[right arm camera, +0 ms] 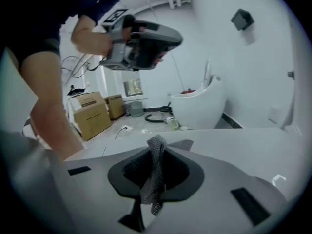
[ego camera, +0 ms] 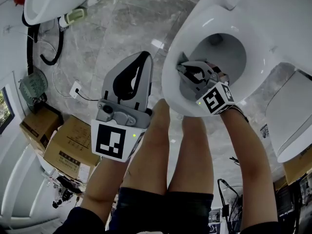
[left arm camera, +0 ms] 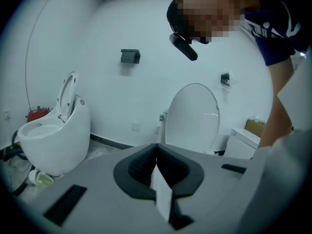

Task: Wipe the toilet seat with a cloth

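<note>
- Right gripper (ego camera: 187, 72) is clamping a grey mesh cloth (right arm camera: 155, 172) at the near rim of the white oval toilet seat (ego camera: 258, 43), centre frame.
- Left gripper (ego camera: 141, 65) is idling, jaws together, empty.
- Likely wiping; next, sweeping round the rim.

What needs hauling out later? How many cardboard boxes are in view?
3. One cardboard box and a second sit side by side at far left; a third peeks from behind the white fixture at right. Others may be hidden.

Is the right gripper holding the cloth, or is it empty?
Holding it: the right gripper's jaws are closed, with the grey mesh cloth pinched between them.
</note>
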The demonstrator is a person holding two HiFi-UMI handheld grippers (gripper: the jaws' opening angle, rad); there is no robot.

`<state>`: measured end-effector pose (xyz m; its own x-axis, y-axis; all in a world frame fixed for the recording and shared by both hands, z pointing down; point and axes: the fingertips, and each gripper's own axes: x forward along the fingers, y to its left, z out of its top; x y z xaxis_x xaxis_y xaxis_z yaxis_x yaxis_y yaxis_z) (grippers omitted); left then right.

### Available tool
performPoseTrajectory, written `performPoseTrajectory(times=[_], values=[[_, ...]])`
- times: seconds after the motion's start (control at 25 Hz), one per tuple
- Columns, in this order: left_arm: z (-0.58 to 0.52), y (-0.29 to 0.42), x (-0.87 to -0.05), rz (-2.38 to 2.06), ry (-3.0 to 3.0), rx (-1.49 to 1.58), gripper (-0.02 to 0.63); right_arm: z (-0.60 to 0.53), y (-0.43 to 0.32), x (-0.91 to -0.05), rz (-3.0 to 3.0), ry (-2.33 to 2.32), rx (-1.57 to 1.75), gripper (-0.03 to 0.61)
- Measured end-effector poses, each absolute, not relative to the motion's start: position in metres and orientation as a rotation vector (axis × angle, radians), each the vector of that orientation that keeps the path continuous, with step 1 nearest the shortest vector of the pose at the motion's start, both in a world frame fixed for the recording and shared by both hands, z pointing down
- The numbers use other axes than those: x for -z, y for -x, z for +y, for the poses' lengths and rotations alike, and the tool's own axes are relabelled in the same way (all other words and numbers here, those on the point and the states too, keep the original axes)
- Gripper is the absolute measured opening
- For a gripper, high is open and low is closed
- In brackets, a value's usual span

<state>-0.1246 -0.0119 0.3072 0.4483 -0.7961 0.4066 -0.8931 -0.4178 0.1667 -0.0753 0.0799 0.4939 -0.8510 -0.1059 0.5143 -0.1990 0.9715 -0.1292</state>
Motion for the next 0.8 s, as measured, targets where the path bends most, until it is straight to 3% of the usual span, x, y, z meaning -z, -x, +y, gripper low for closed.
performPoseTrajectory(times=[0.32, 0.64, 0.8], values=[[-0.008, 0.117, -0.304, -1.416, -2.369, -0.382, 0.020, 0.103, 0.074, -0.495, -2.545, 0.126, 0.076, 0.061], [-0.007, 0.120, -0.300, -1.416, -2.370, -0.364, 0.020, -0.022, 0.008, -0.514, -2.431, -0.580, -0.146, 0.060], [-0.008, 0.123, -0.298, -1.421, -2.372, -0.361, 0.020, -0.018, 0.038, -0.488, -2.529, -0.569, -0.136, 0.061]])
